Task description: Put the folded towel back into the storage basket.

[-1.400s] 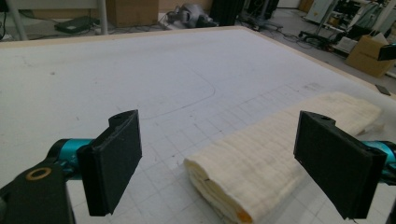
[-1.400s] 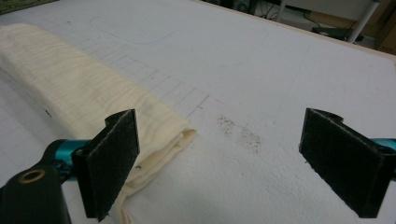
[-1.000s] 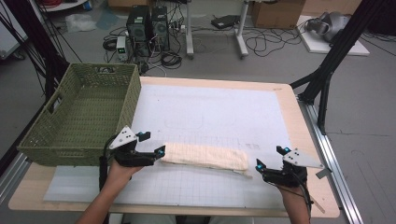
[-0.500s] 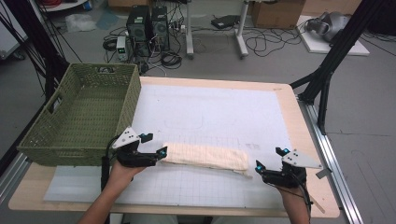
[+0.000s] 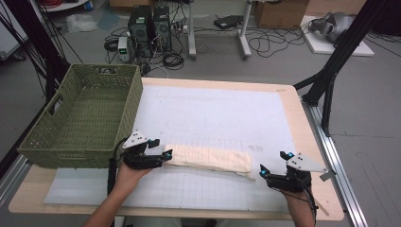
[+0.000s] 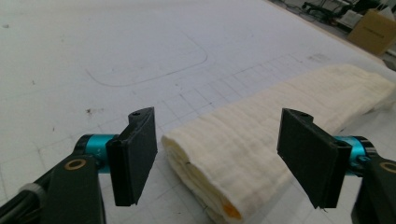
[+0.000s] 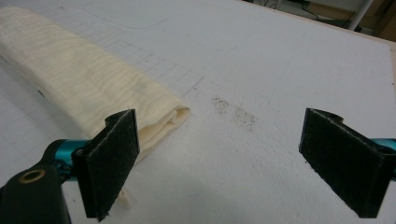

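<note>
mostly white gridded mat (image 5: 222, 118); cluttered floor (image 5: 213, 33)

A lab: computer towers (image 5: 150, 24) and tangled cables (image 5: 265, 42) on the grey floor, black rig struts (image 5: 347, 45).

Both grippers, left (image 5: 166, 154) and right (image 5: 261, 171), are black with teal barrels, flat black pads, grey triangular plates, and black cables.

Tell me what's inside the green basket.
The green basket looks empty: its woven floor and far walls show bare. The strip of floor just behind its near wall is hidden from the high view.
</note>
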